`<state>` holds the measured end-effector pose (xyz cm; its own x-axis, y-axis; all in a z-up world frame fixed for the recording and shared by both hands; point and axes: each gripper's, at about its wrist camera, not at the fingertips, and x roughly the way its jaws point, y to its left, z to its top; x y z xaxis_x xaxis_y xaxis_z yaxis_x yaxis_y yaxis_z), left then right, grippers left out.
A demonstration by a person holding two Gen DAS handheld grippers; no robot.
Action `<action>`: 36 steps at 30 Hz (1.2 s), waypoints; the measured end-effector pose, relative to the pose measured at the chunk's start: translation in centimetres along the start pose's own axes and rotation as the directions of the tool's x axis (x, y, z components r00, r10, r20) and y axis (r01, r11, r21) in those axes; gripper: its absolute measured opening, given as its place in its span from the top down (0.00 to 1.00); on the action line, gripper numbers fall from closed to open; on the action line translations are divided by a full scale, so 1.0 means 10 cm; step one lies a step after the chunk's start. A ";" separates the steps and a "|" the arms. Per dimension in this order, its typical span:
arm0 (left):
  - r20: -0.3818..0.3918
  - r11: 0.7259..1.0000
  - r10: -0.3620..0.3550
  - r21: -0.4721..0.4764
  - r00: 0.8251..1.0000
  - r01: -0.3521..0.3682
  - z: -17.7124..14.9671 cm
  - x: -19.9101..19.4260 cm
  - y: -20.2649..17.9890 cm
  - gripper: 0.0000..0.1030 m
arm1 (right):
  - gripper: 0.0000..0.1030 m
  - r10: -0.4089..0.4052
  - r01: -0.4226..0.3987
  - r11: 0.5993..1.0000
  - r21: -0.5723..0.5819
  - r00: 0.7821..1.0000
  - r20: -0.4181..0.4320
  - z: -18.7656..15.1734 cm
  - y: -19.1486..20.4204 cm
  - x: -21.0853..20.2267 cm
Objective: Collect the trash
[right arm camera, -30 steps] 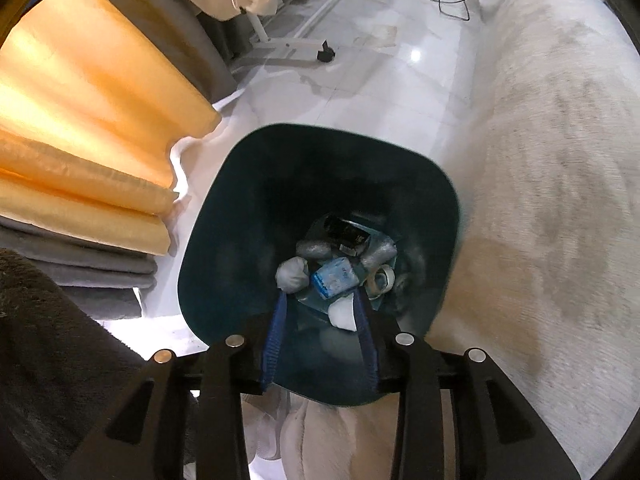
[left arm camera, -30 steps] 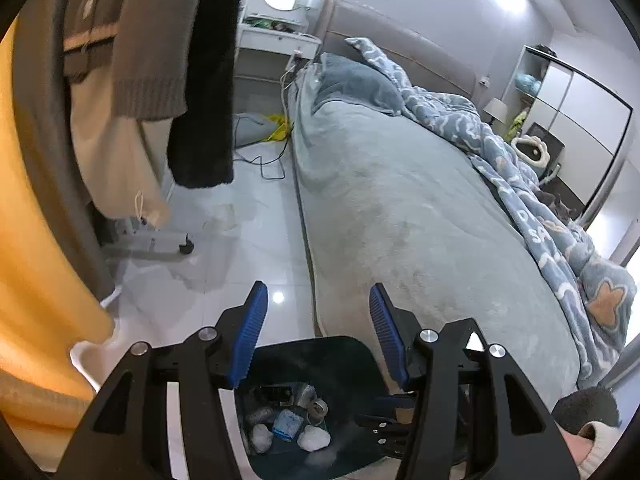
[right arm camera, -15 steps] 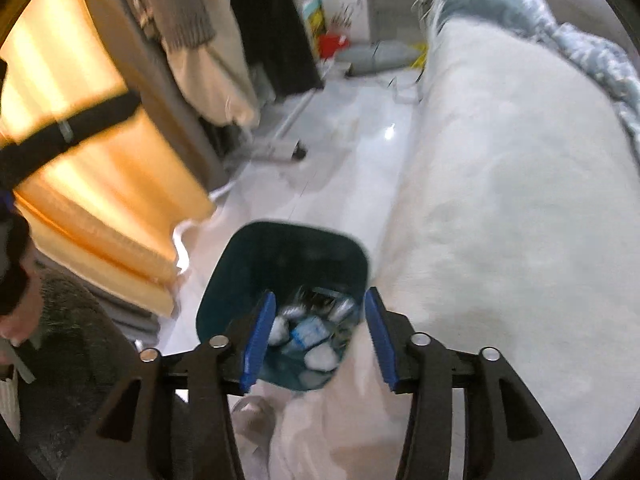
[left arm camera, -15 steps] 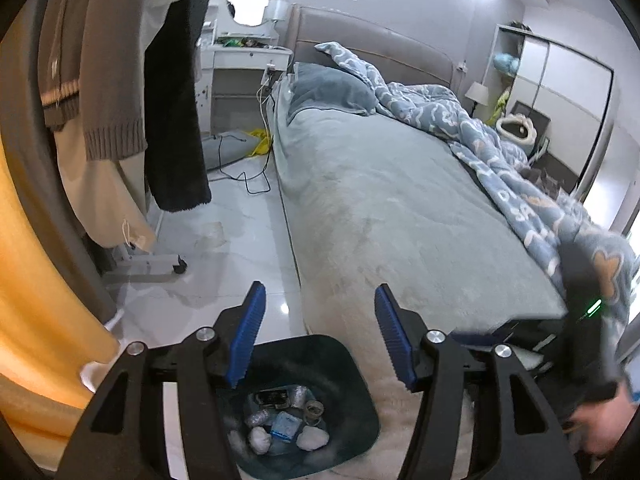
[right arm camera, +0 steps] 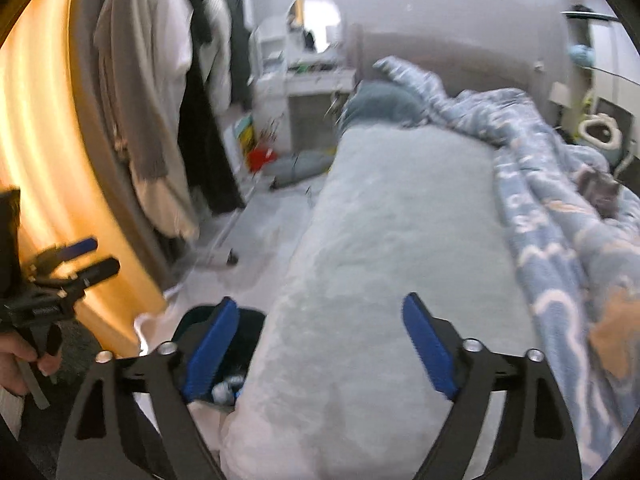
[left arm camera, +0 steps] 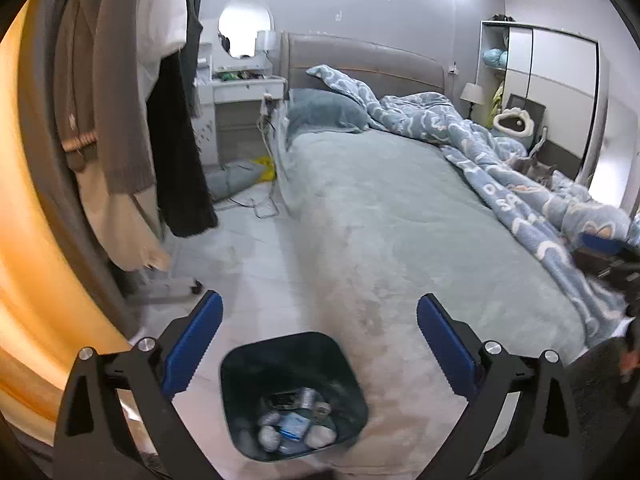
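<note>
The left gripper (left arm camera: 318,338), black-framed with blue ribbed pads, has its jaws spread wide and opening, with nothing between them. Below and between those jaws stands the dark teal plastic trash bin (left arm camera: 240,364), square-mouthed with rounded corners, on the pale tiled floor (left arm camera: 248,264) and right against the side of the grey-green plush bed (left arm camera: 400,216). At the bin's bottom lies the collected trash (left arm camera: 294,424): crumpled white wads, a small blue-and-white packet, a silvery wrapper and a small tape roll.

The right gripper (right arm camera: 320,332), of the same build, also has its jaws wide and opening, empty. Between them is only the bed's plush cover; the bin sits behind the left-hand jaw, partly hidden by its blue pad, with some white wads showing at the rim. This view is blurred.

Ahead of both jaws, on the far side of the bed, is a rumpled blue patterned duvet (left arm camera: 500,152). Left of the jaws hang brown, cream and black clothes on a rack (left arm camera: 120,120) beside an orange curtain (left arm camera: 28,200). A hand (right arm camera: 20,356) holds the left gripper at the right view's left edge.
</note>
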<state>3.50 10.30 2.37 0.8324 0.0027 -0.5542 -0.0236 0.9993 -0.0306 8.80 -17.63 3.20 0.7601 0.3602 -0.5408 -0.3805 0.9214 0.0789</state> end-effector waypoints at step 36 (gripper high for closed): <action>-0.037 0.996 0.028 -0.081 0.999 -0.031 -0.37 0.02 0.01 0.03 | 0.03 -0.069 0.068 0.997 -0.027 0.997 -0.024 -0.31 -0.44 -0.32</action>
<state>1.62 10.24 -0.83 0.8100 0.0295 -0.5856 -0.0943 0.9923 -0.0804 6.42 -23.23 1.95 0.7714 0.2925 -0.5652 -0.3420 0.9395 0.0195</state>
